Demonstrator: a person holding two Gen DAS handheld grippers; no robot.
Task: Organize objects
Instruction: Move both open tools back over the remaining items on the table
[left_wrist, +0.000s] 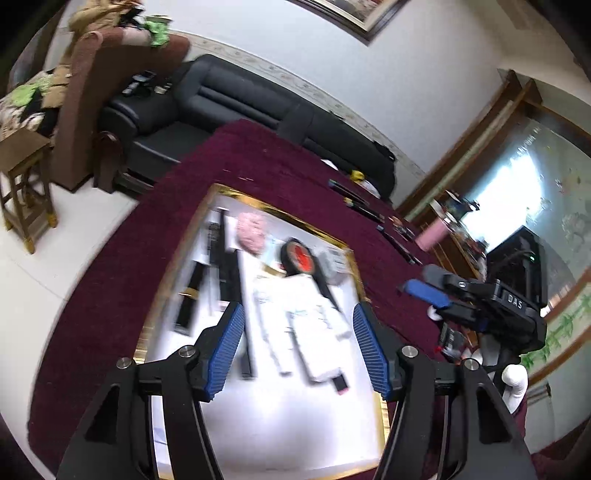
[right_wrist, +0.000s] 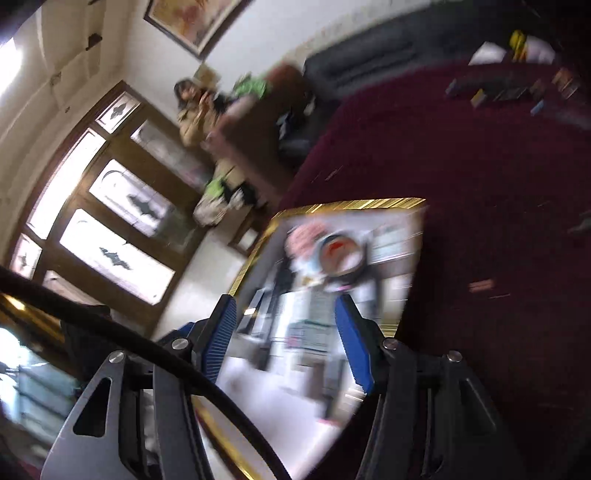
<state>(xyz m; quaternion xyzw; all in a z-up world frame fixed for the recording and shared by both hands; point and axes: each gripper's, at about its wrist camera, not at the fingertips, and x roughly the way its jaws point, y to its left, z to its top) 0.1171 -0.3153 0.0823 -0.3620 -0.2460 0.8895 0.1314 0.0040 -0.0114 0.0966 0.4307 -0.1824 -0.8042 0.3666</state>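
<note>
A white tray with a gold rim (left_wrist: 207, 206) lies on a maroon cloth (left_wrist: 122, 266). On it are black sticks (left_wrist: 221, 251), a pink puff (left_wrist: 251, 229), a round black compact with a red middle (left_wrist: 299, 258) and white tubes (left_wrist: 314, 332). My left gripper (left_wrist: 299, 347) hangs above the tubes, open, with nothing between its blue pads. To its right, off the tray's edge, my right gripper (left_wrist: 421, 282) is held by a white-gloved hand (left_wrist: 513, 384). In the blurred right wrist view the right gripper (right_wrist: 288, 339) is open over the tray (right_wrist: 351, 205), short of the compact (right_wrist: 341, 254).
A row of small cosmetic items (left_wrist: 369, 210) (right_wrist: 509, 88) lies on the cloth beyond the tray. A black sofa (left_wrist: 240, 96) runs behind the table, and a wooden stool (left_wrist: 22, 184) stands at the left. A person (right_wrist: 192, 107) sits in the background near a wooden door (right_wrist: 110, 206).
</note>
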